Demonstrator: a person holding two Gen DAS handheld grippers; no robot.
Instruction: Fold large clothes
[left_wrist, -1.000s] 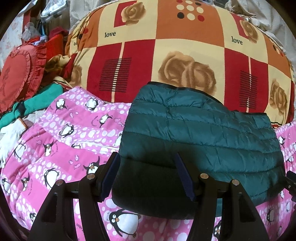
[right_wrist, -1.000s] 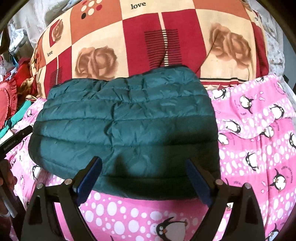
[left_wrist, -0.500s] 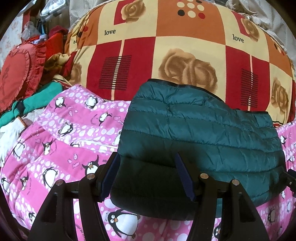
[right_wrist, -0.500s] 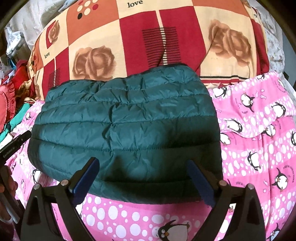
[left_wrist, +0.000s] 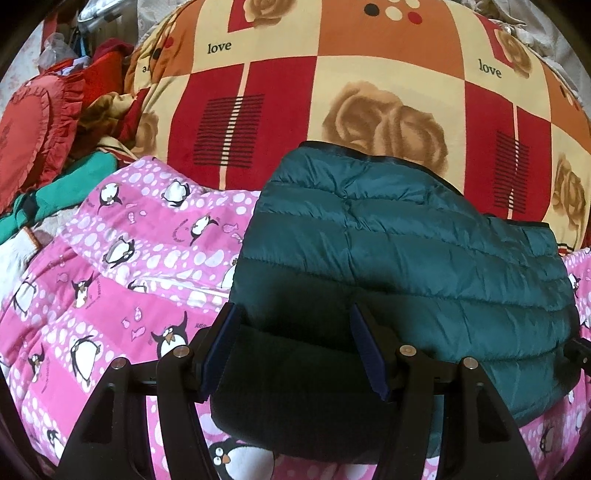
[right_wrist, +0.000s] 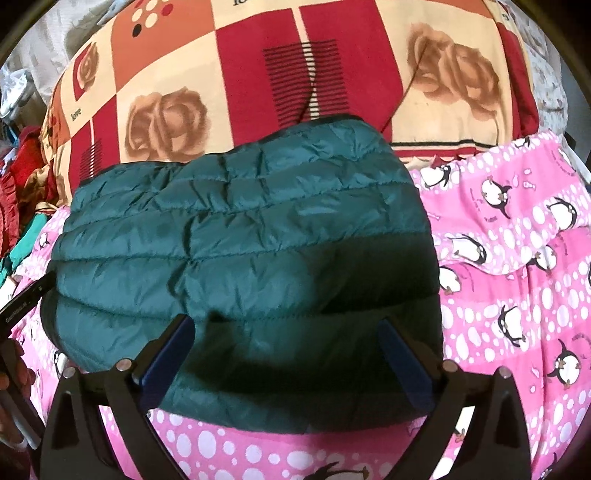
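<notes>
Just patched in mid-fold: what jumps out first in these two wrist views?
A folded dark green puffer jacket fills the middle of both views, lying on a pink penguin-print quilt. Behind it rises a big red, orange and cream rose-print blanket with "love" on it. The left gripper and right gripper sit at the jacket's near edge; the right's jaws are opening, pads clear of the fabric.
</notes>
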